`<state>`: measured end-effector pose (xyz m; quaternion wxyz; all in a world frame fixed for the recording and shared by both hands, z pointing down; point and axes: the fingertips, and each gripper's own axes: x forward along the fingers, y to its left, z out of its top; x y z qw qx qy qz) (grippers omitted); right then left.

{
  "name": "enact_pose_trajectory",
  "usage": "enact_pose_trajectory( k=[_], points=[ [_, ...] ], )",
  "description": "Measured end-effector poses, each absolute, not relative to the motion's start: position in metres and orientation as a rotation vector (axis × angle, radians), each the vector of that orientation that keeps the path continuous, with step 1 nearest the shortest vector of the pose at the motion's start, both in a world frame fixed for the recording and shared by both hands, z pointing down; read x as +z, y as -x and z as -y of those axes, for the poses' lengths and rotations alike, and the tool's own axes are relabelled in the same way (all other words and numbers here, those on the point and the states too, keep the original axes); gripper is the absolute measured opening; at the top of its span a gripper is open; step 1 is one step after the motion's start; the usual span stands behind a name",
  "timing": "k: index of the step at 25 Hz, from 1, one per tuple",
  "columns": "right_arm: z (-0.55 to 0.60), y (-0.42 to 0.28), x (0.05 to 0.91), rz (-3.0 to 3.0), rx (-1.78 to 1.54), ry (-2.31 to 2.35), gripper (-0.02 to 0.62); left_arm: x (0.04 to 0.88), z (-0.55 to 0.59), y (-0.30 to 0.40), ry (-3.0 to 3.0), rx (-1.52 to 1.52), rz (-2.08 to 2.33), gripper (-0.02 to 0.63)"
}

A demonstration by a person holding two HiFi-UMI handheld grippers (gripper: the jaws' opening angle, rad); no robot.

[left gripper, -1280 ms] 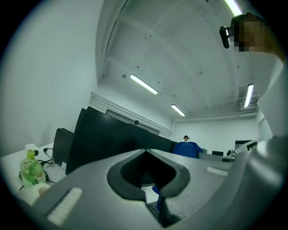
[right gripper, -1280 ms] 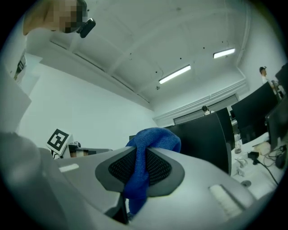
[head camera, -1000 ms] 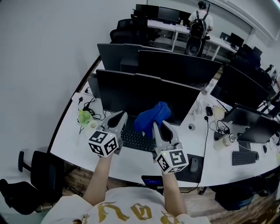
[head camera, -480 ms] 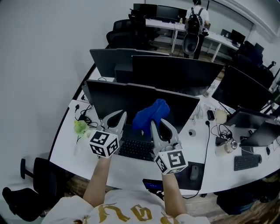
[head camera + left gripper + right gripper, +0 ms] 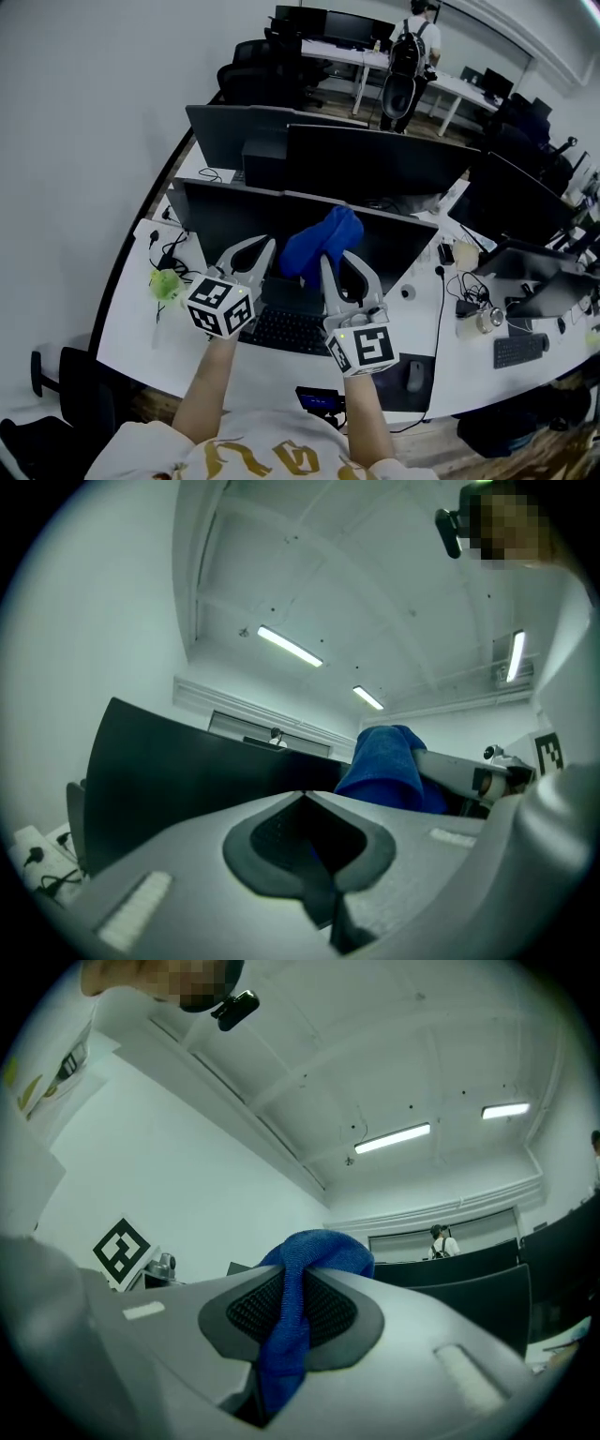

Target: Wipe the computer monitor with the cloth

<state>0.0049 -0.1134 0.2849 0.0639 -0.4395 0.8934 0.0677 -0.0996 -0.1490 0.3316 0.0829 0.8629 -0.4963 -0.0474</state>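
Observation:
A blue cloth (image 5: 319, 246) hangs bunched in front of the nearest black monitor (image 5: 234, 220), at about the middle of its screen. My right gripper (image 5: 339, 264) is shut on the cloth (image 5: 298, 1288), which sticks up between its jaws. My left gripper (image 5: 249, 255) is held beside it to the left, shut with nothing between its jaws. In the left gripper view the cloth (image 5: 386, 766) and the monitor (image 5: 178, 771) show beyond the closed jaws.
A black keyboard (image 5: 281, 328) lies under the grippers on the white desk (image 5: 141, 328). A green object (image 5: 165, 283) and cables sit at the left. A mouse (image 5: 415, 376) lies at the right. More monitors (image 5: 375, 164) stand behind. A person (image 5: 408, 56) stands far back.
Both grippers and the cloth have risen slightly against the screen as the head view shifted; the grip on the cloth is unchanged.

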Motion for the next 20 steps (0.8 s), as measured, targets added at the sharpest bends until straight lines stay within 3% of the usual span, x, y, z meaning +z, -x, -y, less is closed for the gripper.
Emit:
enact_pose_trajectory(
  k=[20],
  points=[
    [0.179,0.039,0.243,-2.589,0.361,1.435,0.078,0.335,0.173,0.115,-2.641,-0.224,1.313,0.002]
  ],
)
